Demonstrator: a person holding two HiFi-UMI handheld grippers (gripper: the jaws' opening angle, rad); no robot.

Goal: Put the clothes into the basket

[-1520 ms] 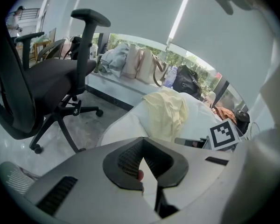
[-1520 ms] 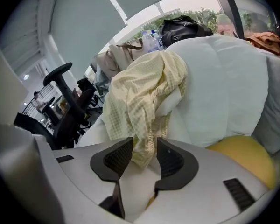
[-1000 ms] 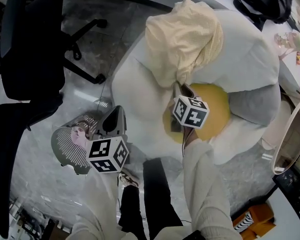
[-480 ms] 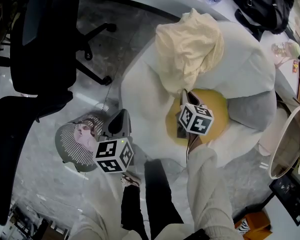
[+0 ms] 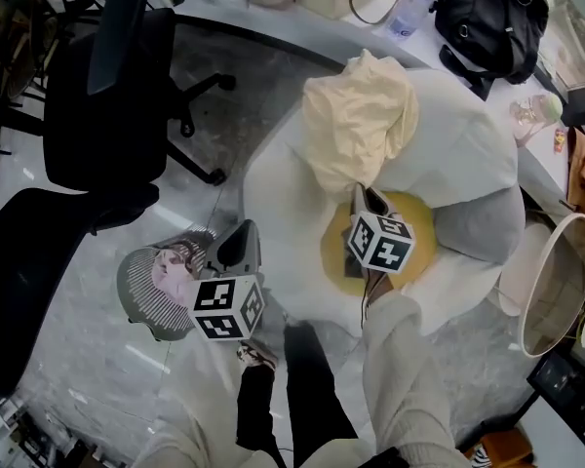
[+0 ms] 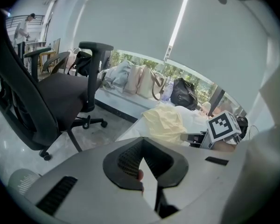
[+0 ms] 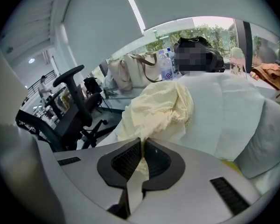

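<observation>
On the floor beside the white cushion (image 5: 458, 154), the basket (image 5: 136, 300) already holds a pink garment (image 5: 171, 273). The left claw (image 6: 142, 157), jaws together and apparently empty, hangs near its rim. The right claw (image 7: 142, 146) is clamped on the yellow garment (image 5: 356, 125), which lies on the cushion and has not yet been carried across.

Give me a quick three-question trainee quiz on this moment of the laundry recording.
1. True or false: the fingers of the right gripper are shut on the pale yellow garment.
2. What lies in the grey basket? A. a pink garment B. a black bag C. a water bottle
3. Which gripper is nearer the basket?
Key: 1 true; 2 A; 3 the left gripper.
</observation>
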